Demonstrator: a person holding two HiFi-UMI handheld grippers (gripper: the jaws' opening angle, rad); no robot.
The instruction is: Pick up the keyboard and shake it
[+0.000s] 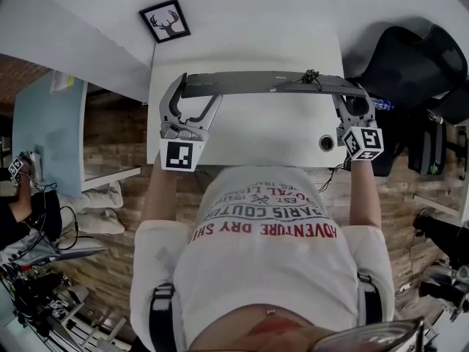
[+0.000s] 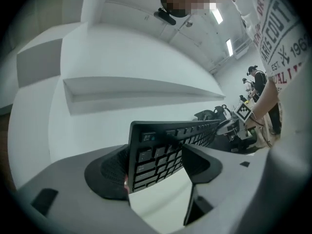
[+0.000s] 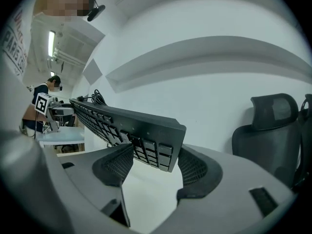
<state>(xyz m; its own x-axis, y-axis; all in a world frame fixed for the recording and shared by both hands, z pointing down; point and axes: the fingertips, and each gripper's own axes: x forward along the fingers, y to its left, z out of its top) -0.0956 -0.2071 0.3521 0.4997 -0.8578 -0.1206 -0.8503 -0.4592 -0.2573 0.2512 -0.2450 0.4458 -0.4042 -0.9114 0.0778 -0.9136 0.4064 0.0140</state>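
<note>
Above the white rectangular bench [image 1: 249, 134], a long black computer keyboard [image 1: 271, 83] is held clear of the surface, spanning almost the bench's full width near its far edge.

- **Bench:** pushed against a white wall, with the person in a printed white T-shirt standing at its near edge.
- **Chair:** a black mesh-backed office chair [image 1: 410, 64] stands just beside the bench's right end.
- **Keyboard:** tipped up on its long edge. In both gripper views the key face is turned back toward the cameras, while the head view shows only a narrow grey strip.
- **Left tool [image 2: 156, 167]:** its two jaws pinch the keyboard's left end, one ribbed pad on the key face and the other behind it.
- **Right tool [image 3: 155, 162]:** its jaws are clamped in the same way on the keyboard's right end, at the number pad.
- **Picture:** a small black-framed print of a deer's head [image 1: 165, 20] hangs on the wall beyond the bench's left corner.
- **Cable:** a thin black cable [image 1: 311, 75] bunches at the keyboard's rear edge, right of centre.
- **Port:** a round cable hole [image 1: 327, 143] sits in the bench near the right tool.
</note>
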